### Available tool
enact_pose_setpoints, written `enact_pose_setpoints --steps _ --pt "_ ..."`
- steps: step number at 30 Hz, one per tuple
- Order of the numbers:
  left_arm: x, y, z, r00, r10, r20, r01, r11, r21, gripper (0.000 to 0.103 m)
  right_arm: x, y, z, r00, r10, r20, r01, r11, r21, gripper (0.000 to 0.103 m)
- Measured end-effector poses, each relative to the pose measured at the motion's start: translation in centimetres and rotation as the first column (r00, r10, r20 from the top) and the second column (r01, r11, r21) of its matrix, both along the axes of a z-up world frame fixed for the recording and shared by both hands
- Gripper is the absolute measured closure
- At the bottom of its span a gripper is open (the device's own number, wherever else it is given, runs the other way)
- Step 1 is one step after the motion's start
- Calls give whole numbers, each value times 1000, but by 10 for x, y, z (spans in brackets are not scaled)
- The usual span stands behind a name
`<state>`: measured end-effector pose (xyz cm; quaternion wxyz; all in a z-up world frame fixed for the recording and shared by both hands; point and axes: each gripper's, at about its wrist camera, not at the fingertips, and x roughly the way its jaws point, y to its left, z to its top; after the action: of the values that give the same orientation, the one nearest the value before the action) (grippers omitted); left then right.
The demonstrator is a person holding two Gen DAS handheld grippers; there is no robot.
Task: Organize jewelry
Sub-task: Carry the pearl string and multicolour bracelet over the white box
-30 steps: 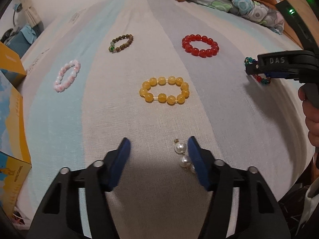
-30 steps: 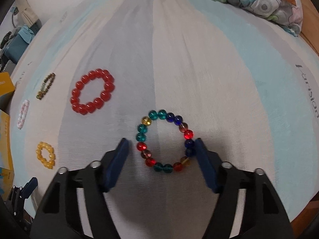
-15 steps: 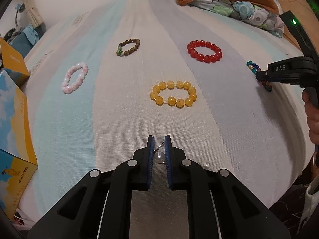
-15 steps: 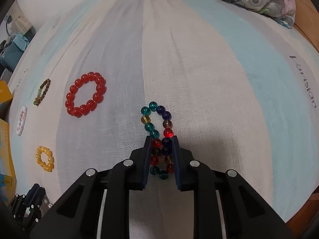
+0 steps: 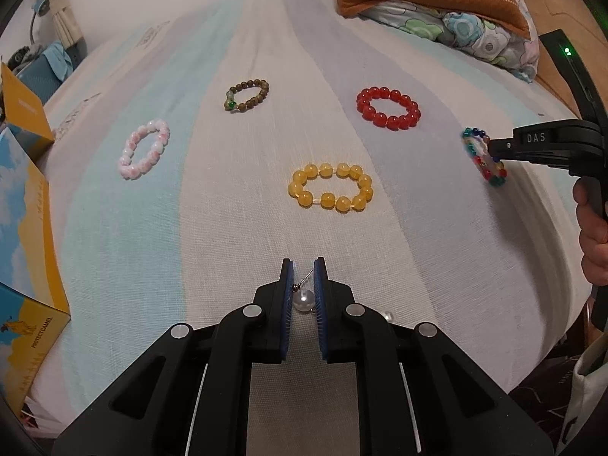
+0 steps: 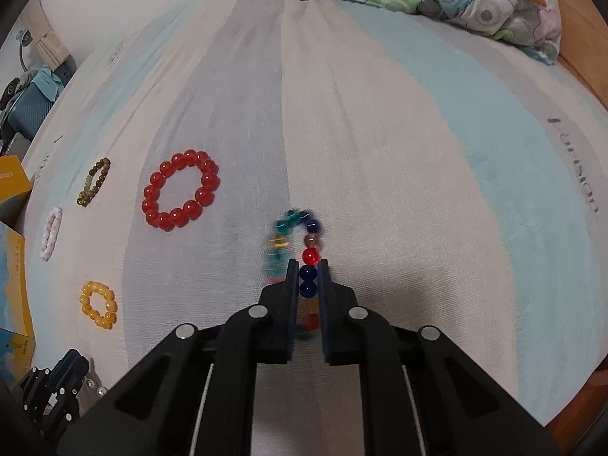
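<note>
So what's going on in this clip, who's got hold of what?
A person with two handheld grippers is sorting jewelry laid out on a striped bedsheet. The left gripper is shut on a pearl earring. The right gripper is shut on a multicolored bead bracelet, squeezing its loop narrow. Red, yellow, brown and pink bracelets lie untouched on the sheet, each apart from the others.

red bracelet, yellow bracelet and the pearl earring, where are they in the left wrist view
red bracelet (image 5: 388, 108): left wrist view, on a bead at its near edge
yellow bracelet (image 5: 330, 200): left wrist view, on a near bead
pearl earring (image 5: 303, 300): left wrist view, on its pearl
</note>
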<state>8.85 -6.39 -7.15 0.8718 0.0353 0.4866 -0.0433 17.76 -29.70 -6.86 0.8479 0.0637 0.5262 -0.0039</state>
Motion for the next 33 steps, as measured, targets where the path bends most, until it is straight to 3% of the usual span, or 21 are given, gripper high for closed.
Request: enact_pose_setpoints --steps 8,33 --pt "-1 5 8 1000 10 10 -9 1000 -8 92 0 -4 2 1000 -6 -2 6 1000 23 94" --pt "4 41 62 997 54 49 -52 998 -37 93 -17 30 57 993 51 105 -58 996 62 94"
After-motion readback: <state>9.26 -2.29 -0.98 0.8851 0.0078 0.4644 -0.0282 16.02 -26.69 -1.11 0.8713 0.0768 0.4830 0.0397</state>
